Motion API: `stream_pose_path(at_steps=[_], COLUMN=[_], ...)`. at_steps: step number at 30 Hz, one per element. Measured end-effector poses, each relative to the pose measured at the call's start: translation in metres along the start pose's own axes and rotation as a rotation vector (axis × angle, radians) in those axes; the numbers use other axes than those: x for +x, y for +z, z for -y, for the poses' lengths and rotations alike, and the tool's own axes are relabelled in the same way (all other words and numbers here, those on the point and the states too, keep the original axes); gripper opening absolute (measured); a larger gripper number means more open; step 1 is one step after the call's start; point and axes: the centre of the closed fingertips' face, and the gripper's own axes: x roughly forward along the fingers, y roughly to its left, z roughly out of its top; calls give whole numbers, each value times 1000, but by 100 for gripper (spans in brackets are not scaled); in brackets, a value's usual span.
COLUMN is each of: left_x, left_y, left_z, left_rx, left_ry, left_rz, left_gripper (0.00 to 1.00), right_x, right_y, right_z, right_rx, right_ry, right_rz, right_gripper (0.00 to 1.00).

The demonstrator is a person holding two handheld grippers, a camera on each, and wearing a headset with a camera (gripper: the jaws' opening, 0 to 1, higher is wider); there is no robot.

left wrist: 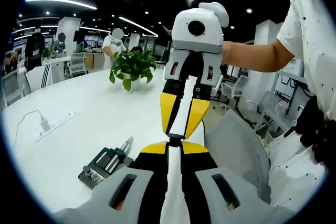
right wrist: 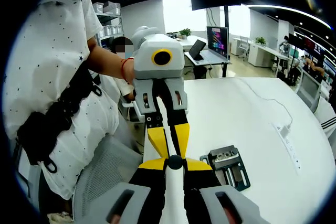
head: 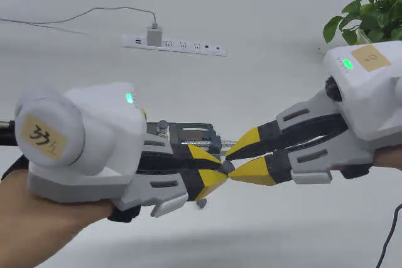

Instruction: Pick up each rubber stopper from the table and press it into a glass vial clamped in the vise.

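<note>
Both clenched on the small dark-grey rubber stopper [head: 227, 167], left gripper [head: 221, 168] and right gripper [head: 232, 164] look mid-handover near the black metal vise [head: 188, 135]; next, one must release

The head view looks forward and down over the bench [head: 264, 23] from close above, with the left gripper [head: 221, 166] on its left and the right gripper [head: 232, 162] on its right, tip to tip. Each gripper view looks along its own jaws straight at the other gripper, close up, so the two face opposite ways. All three views share the vise [head: 188, 133] and the power strip [head: 174, 44].
</note>
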Motion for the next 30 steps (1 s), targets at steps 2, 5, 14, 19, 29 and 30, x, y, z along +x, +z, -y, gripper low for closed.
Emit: stream_pose_path(at_steps=[2,5,14,19,29,30], left_x=[0,-1,-4,-5,-9,-9], left_y=[0,0,1,1,1,1], left_z=[0,-1,-1,0,-2,-2], left_rx=[7,4,-26,-58,-96,-95], left_ry=[0,2,-11,-24,-31,-30], left_rz=[-4,1,24,40,73,74], left_gripper=[4,4,4,4,4,4], right_x=[0,0,0,0,2,2], right_y=[0,1,3,4,8,7], right_z=[0,0,0,-1,-1,-1], right_rx=[-2,0,5,-6,-7,-7], right_ry=[-3,-9,-9,2,-7,-7], right_rz=[-3,-2,12,15,21,19], right_gripper=[7,7,6,6,5,5])
